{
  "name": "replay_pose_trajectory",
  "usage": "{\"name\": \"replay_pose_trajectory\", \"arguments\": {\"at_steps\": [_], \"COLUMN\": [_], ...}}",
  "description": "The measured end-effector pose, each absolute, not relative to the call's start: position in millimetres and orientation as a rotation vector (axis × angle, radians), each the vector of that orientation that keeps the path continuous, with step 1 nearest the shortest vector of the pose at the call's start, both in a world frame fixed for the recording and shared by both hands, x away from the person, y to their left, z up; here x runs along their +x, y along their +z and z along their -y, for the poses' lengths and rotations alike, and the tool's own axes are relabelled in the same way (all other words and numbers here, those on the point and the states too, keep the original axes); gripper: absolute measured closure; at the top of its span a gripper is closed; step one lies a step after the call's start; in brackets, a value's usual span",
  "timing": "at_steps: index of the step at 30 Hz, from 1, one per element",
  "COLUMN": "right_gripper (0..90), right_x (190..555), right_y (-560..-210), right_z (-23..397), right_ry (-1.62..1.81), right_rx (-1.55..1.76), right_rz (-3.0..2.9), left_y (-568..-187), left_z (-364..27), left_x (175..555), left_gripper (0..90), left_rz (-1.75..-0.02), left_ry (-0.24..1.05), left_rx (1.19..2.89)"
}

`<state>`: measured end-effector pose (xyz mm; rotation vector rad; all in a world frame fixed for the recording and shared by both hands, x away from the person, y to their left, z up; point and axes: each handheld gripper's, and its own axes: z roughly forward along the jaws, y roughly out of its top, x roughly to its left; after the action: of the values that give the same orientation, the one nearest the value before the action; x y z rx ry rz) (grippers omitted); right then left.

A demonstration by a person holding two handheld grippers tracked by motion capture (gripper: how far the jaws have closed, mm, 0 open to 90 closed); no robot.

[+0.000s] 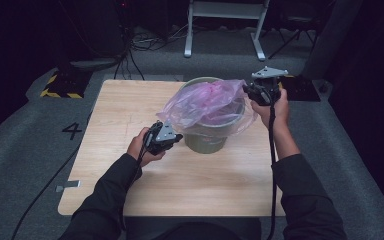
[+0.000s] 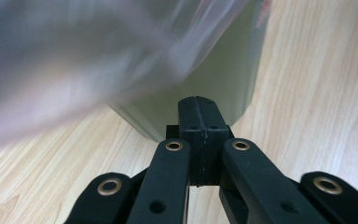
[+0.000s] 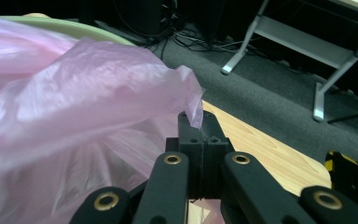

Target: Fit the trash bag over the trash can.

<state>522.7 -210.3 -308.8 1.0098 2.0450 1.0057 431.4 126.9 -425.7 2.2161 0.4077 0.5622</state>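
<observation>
While the person's two hands work at the light wooden table (image 1: pixel 130 120), a see-through pink plastic bag (image 1: pixel 205 102) lies over the top of a round pale green plastic bin (image 1: pixel 207 140), which stands on the far half of the table, a bit right of the middle. On the grey floor mat to the left of the table a black number 4 (image 1: pixel 72 130) is painted. Some red writing sits on the front of the bin, but it is too small to read. The left gripper (image 1: pixel 177 137) is low, just beside the left side of the bin, and in the left gripper view its two black jaws are pressed tight together with nothing between them, under the blurry edge of the bag. The right gripper (image 1: pixel 250 91) is up at the right side of the bin's rim, and its jaws are closed on a thin corner of the bag. The bin stands close to the far edge of the table. The near half of the table is bare wood, with lots of room to move.
</observation>
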Motion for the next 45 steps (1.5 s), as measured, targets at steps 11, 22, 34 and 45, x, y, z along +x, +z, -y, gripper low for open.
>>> {"name": "replay_pose_trajectory", "arguments": {"at_steps": [11,22,34,45], "right_gripper": [90.0,88.2,88.3,87.2], "right_x": [534.9,529.0,531.6,533.9], "right_y": [-318.4,-313.6,-316.2,-319.1], "right_z": [212.4,207.6,205.2,207.3], "right_ry": [1.017,1.011,0.975,0.942], "right_rx": [1.036,0.971,0.902,0.87], "right_rz": [-2.055,-2.079,-2.124,-2.105], "left_y": [-410.2,-355.9,-341.9,-339.2], "left_z": [-146.8,-178.0,-143.5,-150.1], "left_x": [395.8,380.4,443.2,476.3], "left_gripper": [33.5,17.9,37.6,88.9], "left_rz": [-0.421,-0.5,-0.487,-0.554], "left_ry": [0.566,0.702,0.724,0.674], "left_rx": [2.123,1.826,1.923,1.869]}}
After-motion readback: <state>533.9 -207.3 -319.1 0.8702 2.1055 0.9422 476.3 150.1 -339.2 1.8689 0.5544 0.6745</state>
